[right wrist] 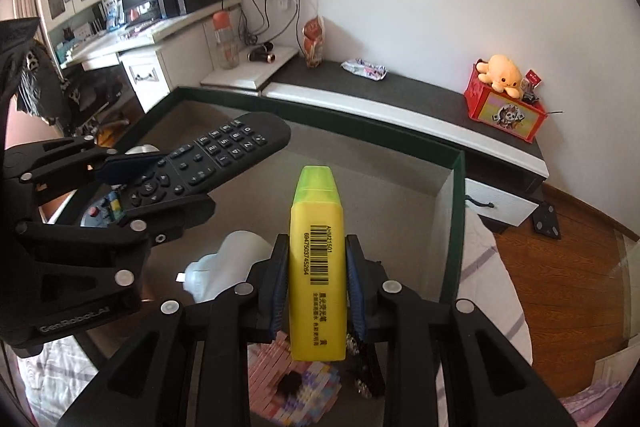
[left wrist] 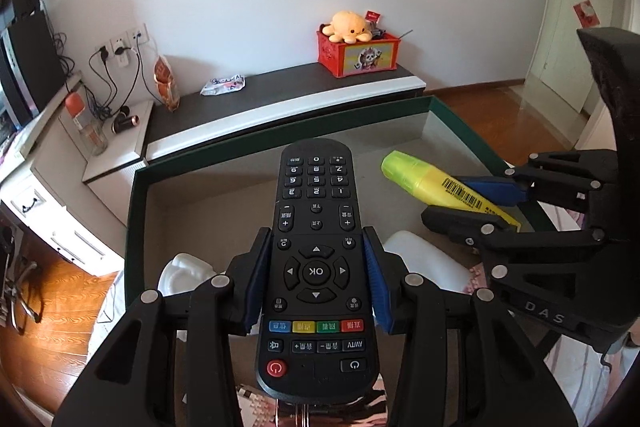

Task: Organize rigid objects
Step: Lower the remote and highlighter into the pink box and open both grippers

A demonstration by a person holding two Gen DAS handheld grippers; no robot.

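Note:
My left gripper is shut on a black remote control, held by its long sides above a dark green open box. The remote also shows in the right wrist view, with the left gripper around it. My right gripper is shut on a yellow highlighter with a barcode label, cap pointing forward over the same box. The highlighter and right gripper show at the right of the left wrist view.
A white object lies under the grippers. Behind the box runs a low dark cabinet top with a red toy crate, a plush octopus, a snack bag and a bottle. Wooden floor lies on both sides.

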